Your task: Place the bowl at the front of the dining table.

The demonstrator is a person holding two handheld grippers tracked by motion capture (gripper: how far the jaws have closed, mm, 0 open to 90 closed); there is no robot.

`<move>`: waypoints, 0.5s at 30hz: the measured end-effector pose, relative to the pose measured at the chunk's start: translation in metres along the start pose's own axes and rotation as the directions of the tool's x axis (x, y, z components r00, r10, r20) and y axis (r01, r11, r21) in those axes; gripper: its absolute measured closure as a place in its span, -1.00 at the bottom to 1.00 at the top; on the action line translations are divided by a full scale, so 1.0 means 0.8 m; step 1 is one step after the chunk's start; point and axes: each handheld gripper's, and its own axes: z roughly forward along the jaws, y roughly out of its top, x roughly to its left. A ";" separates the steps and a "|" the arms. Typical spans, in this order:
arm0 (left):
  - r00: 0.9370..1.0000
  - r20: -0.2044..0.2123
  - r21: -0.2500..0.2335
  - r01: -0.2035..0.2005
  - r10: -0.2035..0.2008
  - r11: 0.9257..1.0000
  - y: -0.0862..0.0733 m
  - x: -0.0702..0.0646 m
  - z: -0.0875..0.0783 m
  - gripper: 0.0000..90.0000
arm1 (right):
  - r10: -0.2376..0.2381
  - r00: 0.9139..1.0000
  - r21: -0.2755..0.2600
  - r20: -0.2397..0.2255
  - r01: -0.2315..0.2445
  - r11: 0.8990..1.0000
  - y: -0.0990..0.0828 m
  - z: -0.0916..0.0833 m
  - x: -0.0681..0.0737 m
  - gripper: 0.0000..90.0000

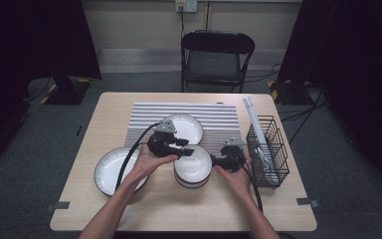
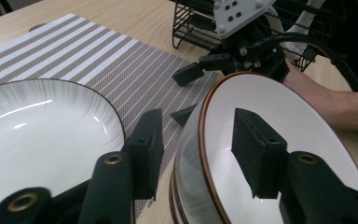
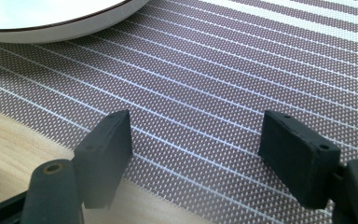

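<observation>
Bowls, white ceramic with brown rims, sat stacked point(image 1: 192, 172) between the tongs on the pale wooden table point(image 1: 104, 114); white plates point(image 1: 264, 149) stood in the black wire rack point(image 1: 273, 164) beside the right tongs point(image 1: 218, 160). Left tongs point(image 2: 198, 147) straddled the top bowl's rim point(image 2: 205, 154), jaws not visibly pressing. Right tongs point(image 3: 196, 154) gaped over the grey striped mat point(image 3: 242, 74).

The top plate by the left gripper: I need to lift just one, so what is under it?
Under the top plate more plates are stacked; their rims show at its edge. How many, and the table beneath, is covered.
</observation>
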 end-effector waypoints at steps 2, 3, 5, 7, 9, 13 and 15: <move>1.000 -0.014 0.013 0.001 0.000 1.000 0.001 -0.001 0.001 0.32 | 0.002 1.000 0.000 0.001 -0.002 1.000 0.000 0.000 0.000 -0.45; 1.000 -0.005 0.012 0.003 -0.003 1.000 0.001 0.000 0.002 0.36 | 0.002 1.000 0.000 0.001 -0.002 1.000 0.000 0.000 0.000 -0.45; 1.000 -0.013 0.022 0.013 -0.012 1.000 -0.001 0.002 0.003 0.42 | 0.002 1.000 0.001 0.000 -0.002 1.000 0.000 0.000 0.000 -0.45; 1.000 -0.016 0.021 0.014 -0.014 1.000 -0.003 0.003 0.006 0.47 | 0.000 1.000 0.000 -0.001 0.000 1.000 0.000 0.000 0.000 -0.45; 1.000 -0.017 0.034 0.013 -0.013 0.999 -0.003 0.003 0.006 0.57 | 0.000 1.000 -0.001 0.001 0.000 1.000 0.000 0.000 0.000 -0.45; 0.999 -0.021 0.041 0.029 -0.028 0.999 -0.003 0.005 0.007 0.65 | 0.002 1.000 0.000 0.001 -0.002 1.000 0.000 0.000 0.000 -0.45; 0.999 -0.020 0.034 0.027 -0.026 0.999 -0.003 0.004 0.009 0.65 | 0.003 1.000 0.001 0.001 -0.003 1.000 0.000 0.000 0.000 -0.45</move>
